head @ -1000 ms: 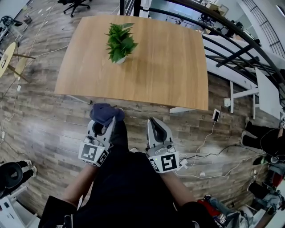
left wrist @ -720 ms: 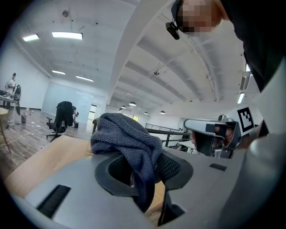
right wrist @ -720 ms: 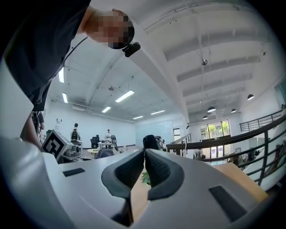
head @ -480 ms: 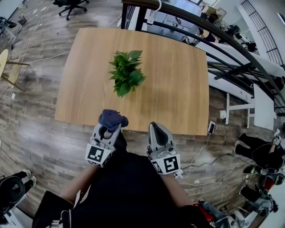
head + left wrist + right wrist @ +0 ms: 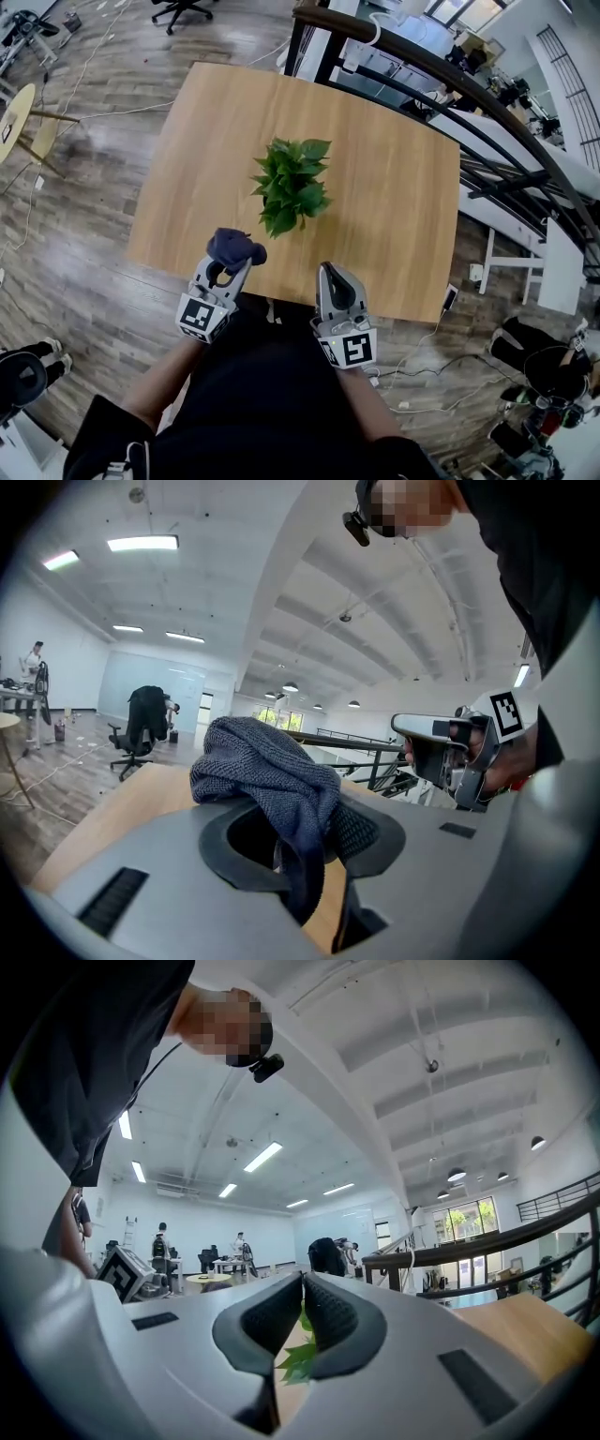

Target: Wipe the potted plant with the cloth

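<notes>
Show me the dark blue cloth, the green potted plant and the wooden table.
dark blue knitted cloth (image 5: 234, 248): head view, its bunched top.
green leafy potted plant (image 5: 291, 185): head view, middle of the leaves.
light wooden table (image 5: 398, 216): head view, bare top right of the plant.

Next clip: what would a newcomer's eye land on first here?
The green plant near the middle of the wooden table stands out first. Next comes the dark blue cloth, bunched in the left gripper at the table's near edge. The right gripper is beside it, shut and empty.
</notes>
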Available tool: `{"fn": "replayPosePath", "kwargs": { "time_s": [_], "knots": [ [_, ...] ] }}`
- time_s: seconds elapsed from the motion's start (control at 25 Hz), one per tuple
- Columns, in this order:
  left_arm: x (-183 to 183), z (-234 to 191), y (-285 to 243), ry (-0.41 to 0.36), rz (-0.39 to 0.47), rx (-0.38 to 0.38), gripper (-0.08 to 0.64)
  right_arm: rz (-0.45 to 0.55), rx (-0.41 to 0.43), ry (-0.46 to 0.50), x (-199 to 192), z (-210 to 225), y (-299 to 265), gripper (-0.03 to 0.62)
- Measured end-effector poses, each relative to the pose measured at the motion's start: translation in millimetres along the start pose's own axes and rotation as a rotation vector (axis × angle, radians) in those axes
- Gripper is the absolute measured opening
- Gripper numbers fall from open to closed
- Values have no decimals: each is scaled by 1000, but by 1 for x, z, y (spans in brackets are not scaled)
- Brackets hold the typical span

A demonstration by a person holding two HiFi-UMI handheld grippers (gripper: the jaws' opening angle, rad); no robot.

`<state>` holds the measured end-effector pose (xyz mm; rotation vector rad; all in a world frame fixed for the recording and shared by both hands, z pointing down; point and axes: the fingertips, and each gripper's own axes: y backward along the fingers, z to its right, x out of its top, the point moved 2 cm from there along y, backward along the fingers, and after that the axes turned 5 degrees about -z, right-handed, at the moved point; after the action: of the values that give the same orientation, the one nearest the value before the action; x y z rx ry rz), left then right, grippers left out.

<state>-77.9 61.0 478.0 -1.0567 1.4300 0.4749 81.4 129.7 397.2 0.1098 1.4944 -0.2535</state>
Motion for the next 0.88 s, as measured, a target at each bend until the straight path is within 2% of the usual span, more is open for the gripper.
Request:
{"fn": "replayPosePath", "kwargs": {
  "time_s": [0.16,0.36,0.48,0.52,0.56,0.6,0.72,0.88],
  "knots": [
    [-5,-6,-17,14,-4,25,137,-49,91,29,-24,9,-17,18],
    [-42,-18,-30,27,-82,81,137,-149,167,32,-63,21,-41,20],
    [-67,-33,-42,27,-151,90,137,-223,183,31,-92,33,-53,22],
    [-77,-38,-45,38,-179,86,137,-250,186,32,-103,36,-55,49],
    [-85,-43,-49,51,-208,79,137,-275,190,34,-114,39,-57,130],
    [-91,-48,-54,61,-237,68,137,-298,194,37,-126,42,-61,177],
    [-111,-60,-77,74,-305,-1,137,-381,186,52,-162,56,-73,212],
    [-122,-78,-109,215,-282,-104,137,-506,257,47,-210,61,-96,230]
  ]
}}
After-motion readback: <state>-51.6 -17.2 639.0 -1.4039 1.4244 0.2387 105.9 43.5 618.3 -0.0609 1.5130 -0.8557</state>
